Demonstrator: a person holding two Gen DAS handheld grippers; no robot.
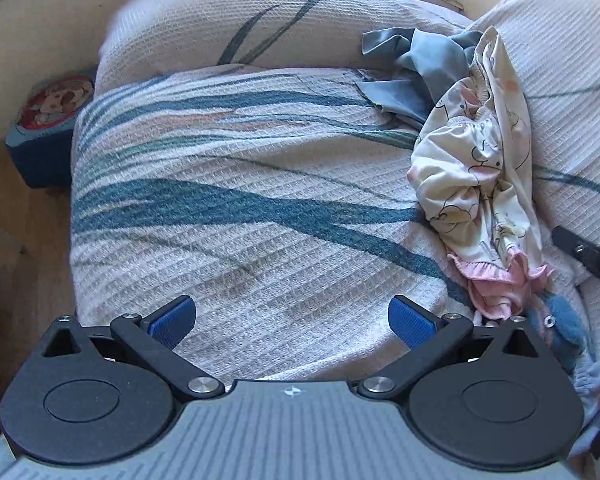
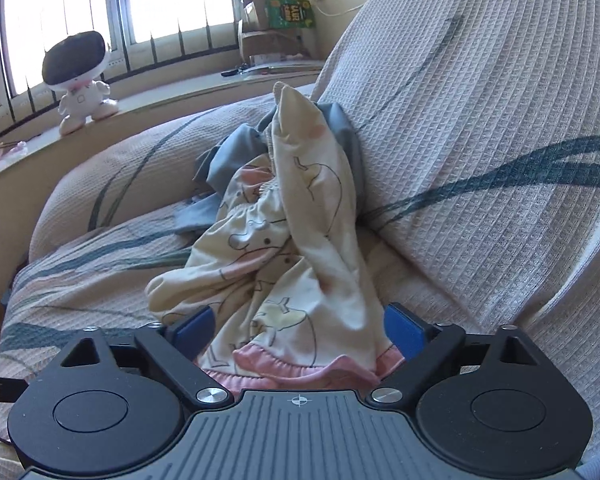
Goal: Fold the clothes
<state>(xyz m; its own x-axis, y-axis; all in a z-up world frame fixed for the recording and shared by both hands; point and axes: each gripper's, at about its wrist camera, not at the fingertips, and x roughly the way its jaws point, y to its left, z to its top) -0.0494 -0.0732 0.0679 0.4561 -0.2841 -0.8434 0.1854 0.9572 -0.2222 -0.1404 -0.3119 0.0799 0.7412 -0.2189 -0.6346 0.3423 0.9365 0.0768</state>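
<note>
right gripper (image 2: 298, 332): wide apart, straddling cream garment (image 2: 300, 248) | left gripper (image 1: 292, 320): apart, empty

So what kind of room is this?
Probably a living room at home: a sofa under a woven throw, a toy robot on the windowsill by barred windows, and crumpled clothes waiting to be folded.

Blue-grey garment (image 2: 220, 160) mostly hidden behind cream garment (image 2: 300, 216).
</note>
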